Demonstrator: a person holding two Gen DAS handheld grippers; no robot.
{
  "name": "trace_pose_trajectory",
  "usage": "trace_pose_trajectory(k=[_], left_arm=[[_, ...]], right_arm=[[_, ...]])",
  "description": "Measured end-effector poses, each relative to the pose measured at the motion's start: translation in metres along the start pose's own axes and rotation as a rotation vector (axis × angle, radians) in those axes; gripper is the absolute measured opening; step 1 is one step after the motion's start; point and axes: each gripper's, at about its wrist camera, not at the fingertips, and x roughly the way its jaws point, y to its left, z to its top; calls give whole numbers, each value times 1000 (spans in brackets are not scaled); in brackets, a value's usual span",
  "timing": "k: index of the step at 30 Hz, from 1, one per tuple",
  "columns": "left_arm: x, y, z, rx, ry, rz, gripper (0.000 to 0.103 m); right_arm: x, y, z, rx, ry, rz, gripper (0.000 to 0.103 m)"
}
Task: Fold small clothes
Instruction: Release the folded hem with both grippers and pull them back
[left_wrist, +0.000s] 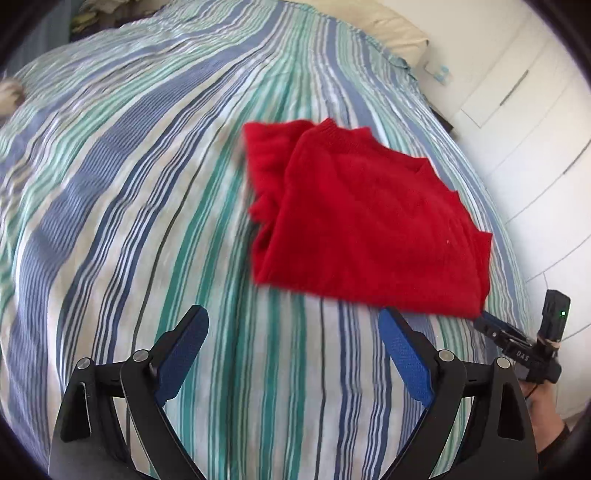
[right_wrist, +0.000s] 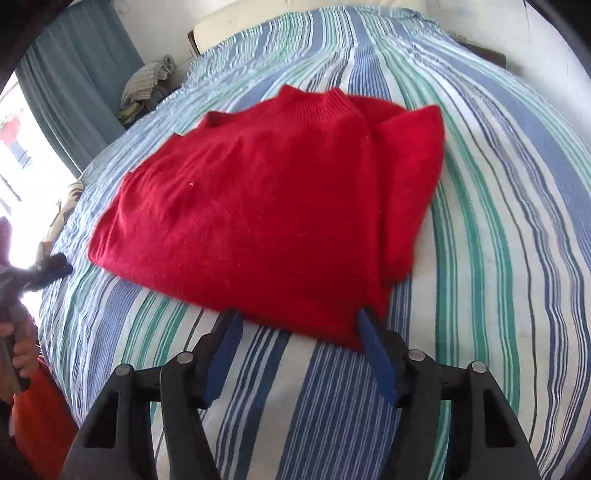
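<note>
A red knitted sweater (left_wrist: 362, 221) lies folded on the striped bed cover (left_wrist: 147, 184), collar at the far side. In the right wrist view the sweater (right_wrist: 266, 206) fills the middle. My left gripper (left_wrist: 291, 317) is open and empty, hovering over the bed just left of the sweater's near edge. My right gripper (right_wrist: 299, 317) is open, its fingertips at the sweater's near hem, with the hem edge between the jaws. The right gripper also shows in the left wrist view (left_wrist: 487, 321) at the sweater's near right corner. The left gripper shows in the right wrist view (right_wrist: 55, 269) at the left.
The bed cover (right_wrist: 480, 221) has blue, green and white stripes. A pillow (left_wrist: 391, 29) lies at the head. White wardrobe doors (left_wrist: 535, 110) stand to the right. A blue curtain (right_wrist: 74, 81) and a pile of cloth (right_wrist: 147, 81) are at the far left.
</note>
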Motion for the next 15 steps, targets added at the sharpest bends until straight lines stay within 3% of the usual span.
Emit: trace_pose_trajectory(k=[2,6,11,15], left_arm=[[-12,10,-27,-45,-10,-6,93],[-27,-8,-57,-6,-61,56,94],[-16,-43,-59,142,-75,203,95],[-24,-52,-57,194,-117,279,95]], right_arm=[[-19,1,-11,19,7,-50,70],[-61,5,-38,60,-76,-61,73],[-69,16,-62,90,-110,-78,73],[-71,15,-69,115,-107,-69,73]])
